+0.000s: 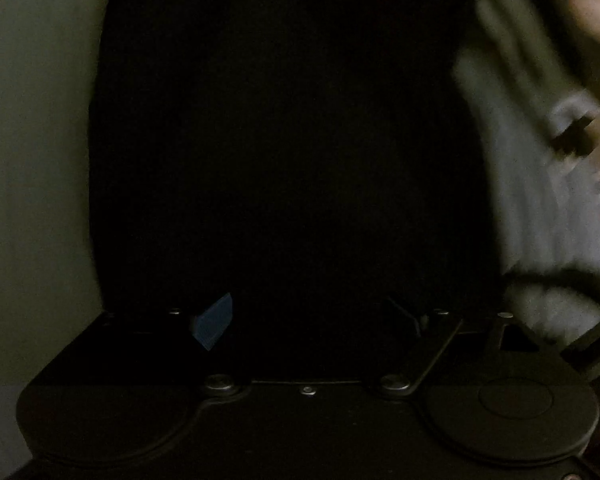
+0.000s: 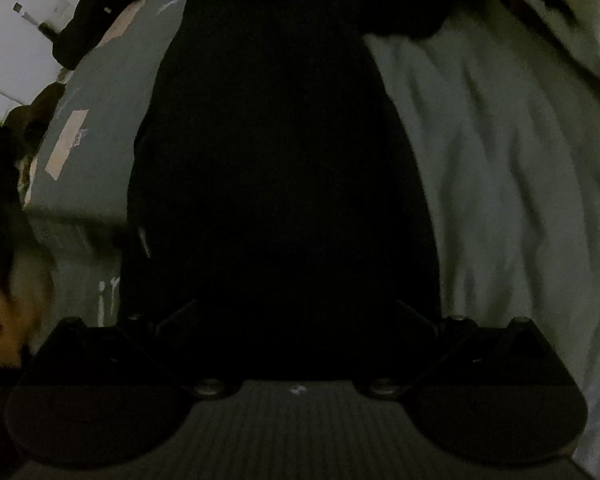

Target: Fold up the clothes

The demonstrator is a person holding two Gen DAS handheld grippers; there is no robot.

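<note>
Both wrist views are very dark, and the fingers themselves vanish against a black garment, so neither picture shows plainly how the jaws stand. For the left gripper, its mounts sit far apart at the bottom of the view, which suggests wide jaws with nothing pinched between them. For the right gripper, it cannot be told whether the jaws are parted or closed on cloth.

The garment lies straight ahead of both pairs of jaws and directly under them, its long axis running away from each camera toward the top of the view. Neither hand looks clearly nearer. It reads as a flat, featureless, matte black band, narrower at the far end in the right wrist view.

It rests on a bed with a pale, wrinkled sheet, which shows along the garment's right edge; a smoother pale surface borders its left edge in the left wrist view.
</note>
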